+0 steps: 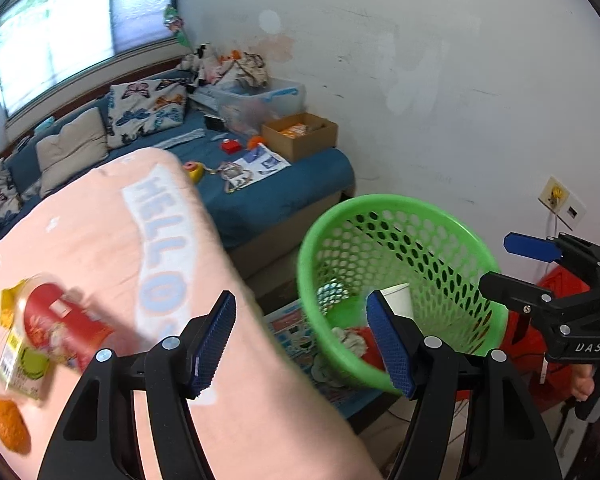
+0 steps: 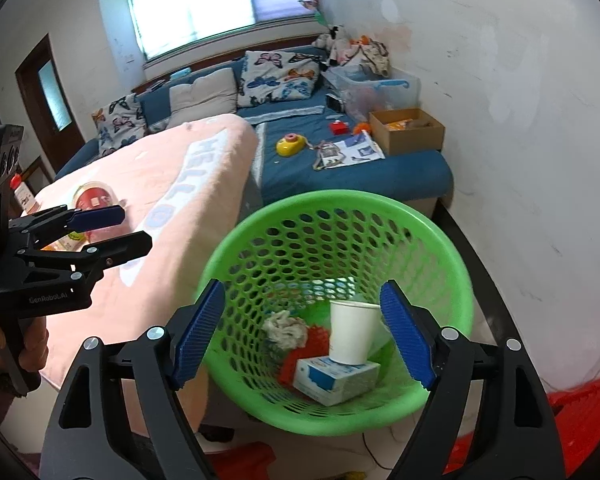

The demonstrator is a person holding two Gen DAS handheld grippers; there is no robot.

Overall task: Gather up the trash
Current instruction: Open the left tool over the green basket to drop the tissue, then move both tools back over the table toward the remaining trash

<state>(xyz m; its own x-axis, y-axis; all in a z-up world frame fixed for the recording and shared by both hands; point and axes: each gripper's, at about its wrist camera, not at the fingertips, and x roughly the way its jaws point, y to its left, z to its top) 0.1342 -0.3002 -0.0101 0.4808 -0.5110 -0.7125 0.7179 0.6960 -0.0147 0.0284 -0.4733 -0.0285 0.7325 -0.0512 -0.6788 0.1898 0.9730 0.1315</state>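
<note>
Two grippers with jaws wide and empty, near a green basket of trash.

Left wrist view: the left gripper (image 1: 302, 338) hangs over the edge of a pink blanket (image 1: 100, 240); a red cup (image 1: 60, 320) lies at 9 o'clock, the basket (image 1: 400, 280) at 3 o'clock. Right wrist view: the right gripper (image 2: 302, 330) points into the basket (image 2: 340, 220), which holds a white cup (image 2: 352, 334), a small box (image 2: 334, 378) and a crumpled rag (image 2: 286, 330).

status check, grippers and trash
Left gripper and right gripper open, empty. Paper cup in green basket. Red container on table.
</note>
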